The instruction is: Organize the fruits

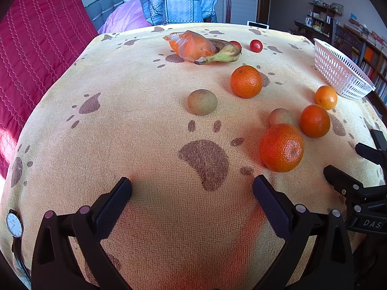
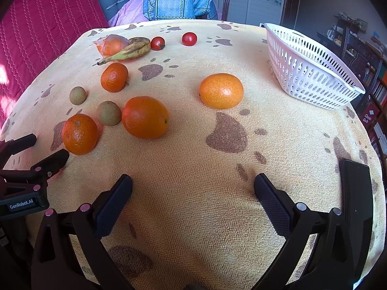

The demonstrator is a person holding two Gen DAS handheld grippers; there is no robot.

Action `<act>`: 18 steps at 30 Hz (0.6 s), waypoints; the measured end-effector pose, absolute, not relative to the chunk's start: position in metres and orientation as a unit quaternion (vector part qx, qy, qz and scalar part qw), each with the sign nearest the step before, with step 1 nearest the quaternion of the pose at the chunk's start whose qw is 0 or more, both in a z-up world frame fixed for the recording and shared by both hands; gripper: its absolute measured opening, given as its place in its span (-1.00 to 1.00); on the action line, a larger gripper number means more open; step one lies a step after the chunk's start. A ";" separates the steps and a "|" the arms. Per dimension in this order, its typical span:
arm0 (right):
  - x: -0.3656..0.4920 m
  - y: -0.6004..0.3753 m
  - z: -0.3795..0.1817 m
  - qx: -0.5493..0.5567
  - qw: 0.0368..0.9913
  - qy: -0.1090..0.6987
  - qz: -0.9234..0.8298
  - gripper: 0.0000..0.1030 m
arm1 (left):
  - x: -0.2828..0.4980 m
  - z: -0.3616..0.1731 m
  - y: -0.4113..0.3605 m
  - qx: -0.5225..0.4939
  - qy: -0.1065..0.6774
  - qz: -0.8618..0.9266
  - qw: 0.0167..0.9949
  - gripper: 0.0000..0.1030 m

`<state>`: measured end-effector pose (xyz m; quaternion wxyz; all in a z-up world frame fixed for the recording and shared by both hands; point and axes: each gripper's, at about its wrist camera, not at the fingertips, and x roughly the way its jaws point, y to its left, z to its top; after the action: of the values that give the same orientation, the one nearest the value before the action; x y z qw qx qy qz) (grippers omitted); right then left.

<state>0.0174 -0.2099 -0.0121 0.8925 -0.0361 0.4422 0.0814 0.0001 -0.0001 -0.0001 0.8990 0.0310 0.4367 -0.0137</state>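
Overhead, both claws (image 1: 192,188) (image 2: 193,186) wide, empty.

Black left gripper (image 1: 192,194); blue pads (image 1: 113,206); silver screws

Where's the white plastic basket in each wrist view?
Left wrist: white perforated plastic basket at the far right edge, partly cut off.
Right wrist: same basket upper right, whole, nothing visible inside.
Shared landmark: spotted yellow banana, far side of table in both.

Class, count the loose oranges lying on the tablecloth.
4: one near the basket at, one central, one front-left, one by the banana at. The bag may hide more.
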 end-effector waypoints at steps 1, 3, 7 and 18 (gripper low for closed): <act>0.017 -0.210 -0.012 -0.036 0.893 0.442 0.081 0.96 | 0.000 0.000 0.000 0.031 0.437 -0.014 0.899 0.91; 0.017 -0.210 -0.012 -0.036 0.892 0.442 0.081 0.96 | 0.000 0.000 0.000 0.031 0.437 -0.014 0.899 0.91; 0.017 -0.210 -0.012 -0.036 0.893 0.442 0.081 0.96 | -0.001 0.001 -0.001 0.033 0.436 -0.012 0.899 0.91; 0.017 -0.210 -0.012 -0.036 0.893 0.442 0.081 0.96 | 0.002 -0.001 -0.001 0.033 0.436 -0.013 0.899 0.91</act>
<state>0.0171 -0.2098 -0.0120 0.8927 -0.0362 0.4417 0.0814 0.0017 -0.0007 -0.0006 0.8994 0.0328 0.4358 -0.0126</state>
